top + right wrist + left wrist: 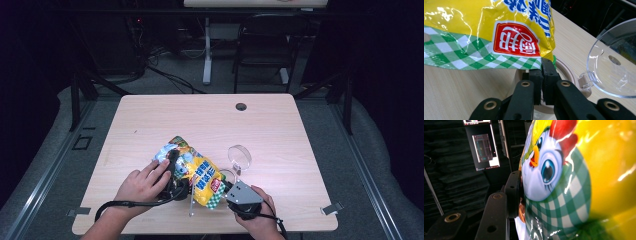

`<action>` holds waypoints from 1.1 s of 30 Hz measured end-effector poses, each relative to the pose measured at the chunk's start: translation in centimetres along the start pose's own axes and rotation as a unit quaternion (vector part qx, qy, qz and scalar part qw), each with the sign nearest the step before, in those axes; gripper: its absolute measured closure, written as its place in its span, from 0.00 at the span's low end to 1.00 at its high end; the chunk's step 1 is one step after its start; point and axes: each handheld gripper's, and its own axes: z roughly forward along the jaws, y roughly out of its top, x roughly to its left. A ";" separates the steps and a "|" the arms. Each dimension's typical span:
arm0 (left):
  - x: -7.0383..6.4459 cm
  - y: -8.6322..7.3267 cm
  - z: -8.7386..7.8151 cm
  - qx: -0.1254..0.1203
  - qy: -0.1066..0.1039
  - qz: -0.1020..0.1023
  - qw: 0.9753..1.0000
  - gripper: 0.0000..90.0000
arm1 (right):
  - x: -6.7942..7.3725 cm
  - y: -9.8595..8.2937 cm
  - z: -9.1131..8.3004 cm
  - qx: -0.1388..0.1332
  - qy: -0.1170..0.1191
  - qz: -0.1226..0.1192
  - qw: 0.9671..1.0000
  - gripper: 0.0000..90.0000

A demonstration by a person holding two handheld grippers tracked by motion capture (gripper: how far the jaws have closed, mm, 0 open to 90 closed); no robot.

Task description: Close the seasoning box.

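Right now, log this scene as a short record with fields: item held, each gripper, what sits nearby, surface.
item held: yellow snack bag with green check trim and a chicken cartoon
left gripper: a pad pressed against the bag by the chicken print
right gripper: jaws shut on the bag's corner edge
nearby: round container with its clear hinged lid open, right of the bag
surface: wooden table

Both grippers have black fingers (549, 75) with brass-ringed pivot holes, black trailing cables; the right gripper (233, 184) carries a grey plate.

Snack bag (574, 182) cut off rightward
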 end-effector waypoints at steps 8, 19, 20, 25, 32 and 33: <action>0.1 0.1 0.0 0.003 -0.005 0.001 1.000 0.67 | 0.0 0.0 0.0 0.001 -0.002 0.000 1.000 0.98; 0.2 0.2 -0.1 0.003 -0.001 0.005 1.000 0.67 | 0.0 0.0 0.0 0.000 0.000 0.003 1.000 0.98; 0.2 0.2 -0.1 0.004 -0.002 0.007 1.000 0.67 | 0.0 0.0 0.0 0.000 0.000 0.003 1.000 0.98; 0.3 0.3 -0.1 0.004 -0.001 0.010 1.000 0.67 | -0.1 0.0 0.0 -0.001 -0.001 0.007 1.000 0.98; 0.5 0.3 -0.1 0.004 0.000 0.013 1.000 0.67 | -0.1 0.0 0.1 -0.001 0.002 0.009 1.000 0.98; 0.5 0.3 -0.1 0.004 0.000 0.014 1.000 0.67 | -0.1 0.0 0.1 0.000 0.002 0.009 1.000 0.98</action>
